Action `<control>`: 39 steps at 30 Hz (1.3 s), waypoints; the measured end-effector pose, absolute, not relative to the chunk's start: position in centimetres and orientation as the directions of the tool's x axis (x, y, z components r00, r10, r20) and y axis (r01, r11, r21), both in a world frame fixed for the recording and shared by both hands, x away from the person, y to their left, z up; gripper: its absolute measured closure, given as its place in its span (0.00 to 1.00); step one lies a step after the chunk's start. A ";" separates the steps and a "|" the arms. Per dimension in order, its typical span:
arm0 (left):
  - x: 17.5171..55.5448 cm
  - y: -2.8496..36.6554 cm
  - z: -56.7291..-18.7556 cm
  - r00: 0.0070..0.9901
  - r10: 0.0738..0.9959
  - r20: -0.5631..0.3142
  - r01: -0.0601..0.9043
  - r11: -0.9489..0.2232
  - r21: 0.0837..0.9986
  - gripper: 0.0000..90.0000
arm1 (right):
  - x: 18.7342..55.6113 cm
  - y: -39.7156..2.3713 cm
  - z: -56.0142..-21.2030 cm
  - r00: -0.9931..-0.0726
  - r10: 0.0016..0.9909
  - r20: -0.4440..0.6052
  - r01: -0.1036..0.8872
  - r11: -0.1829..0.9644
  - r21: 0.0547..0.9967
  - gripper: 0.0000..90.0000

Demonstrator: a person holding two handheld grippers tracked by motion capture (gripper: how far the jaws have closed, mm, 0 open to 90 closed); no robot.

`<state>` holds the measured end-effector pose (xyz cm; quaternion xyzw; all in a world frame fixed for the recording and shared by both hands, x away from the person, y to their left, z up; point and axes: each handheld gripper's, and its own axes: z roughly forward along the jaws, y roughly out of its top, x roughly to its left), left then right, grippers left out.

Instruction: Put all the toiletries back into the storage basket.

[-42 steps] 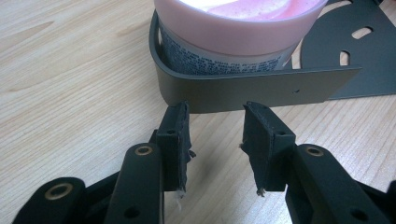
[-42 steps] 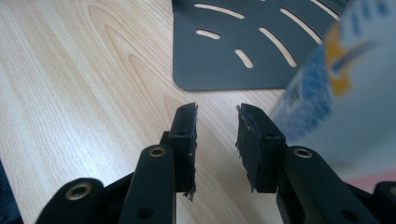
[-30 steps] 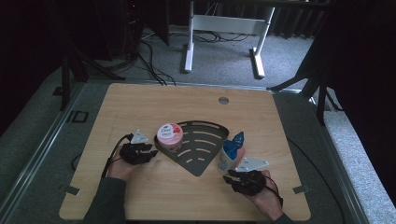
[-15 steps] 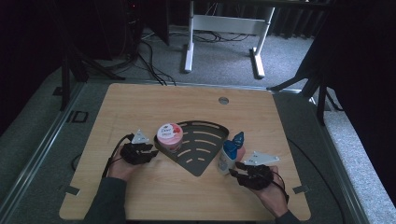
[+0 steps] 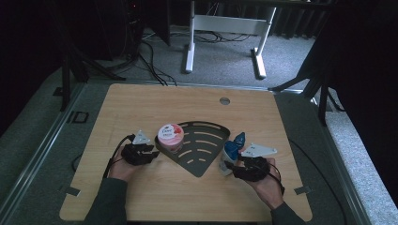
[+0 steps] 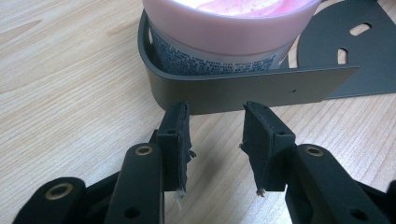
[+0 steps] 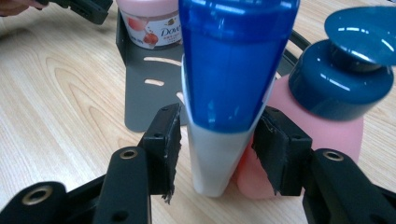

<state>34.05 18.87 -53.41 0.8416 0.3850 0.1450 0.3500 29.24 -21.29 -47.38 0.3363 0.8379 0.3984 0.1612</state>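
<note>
**A:** Why'd we leave the blue tube [image 7: 236, 84] standing cap-down between the right claw's [image 7: 215, 140] jaws? They'd just been opening, with a gap on the left side.

**B:** I reckon we'd let go so it stood beside the pink bottle [image 7: 322, 121]. Glossy, tapered plastic. Our left claw [image 6: 215, 135] sat apart and empty, just short of the dark metal tray [image 6: 243, 88] cupping the round pink jar [image 6: 224, 23].

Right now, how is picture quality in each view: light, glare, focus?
High view: dim, dark surroundings, the table evenly lit, soft detail. Left gripper view: bright, the pink jar lid washed out by glare, fingers sharp. Right gripper view: the blue bottle close and slightly soft, reflections on the dark blue cap.
</note>
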 end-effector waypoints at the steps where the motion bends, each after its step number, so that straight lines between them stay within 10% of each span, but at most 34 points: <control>1: 34.1 18.9 -53.4 0.662 0.749 -0.025 0.546 -0.459 0.701 0.68 | 29.3 -21.2 -47.4 -0.722 0.692 0.000 0.435 0.453 0.778 0.57; 39: 34.1 18.8 -53.5 0.666 0.745 -0.026 0.544 -0.463 0.700 0.68 | 29.8 -20.1 -47.0 -0.762 0.645 -0.066 0.375 0.521 0.767 0.62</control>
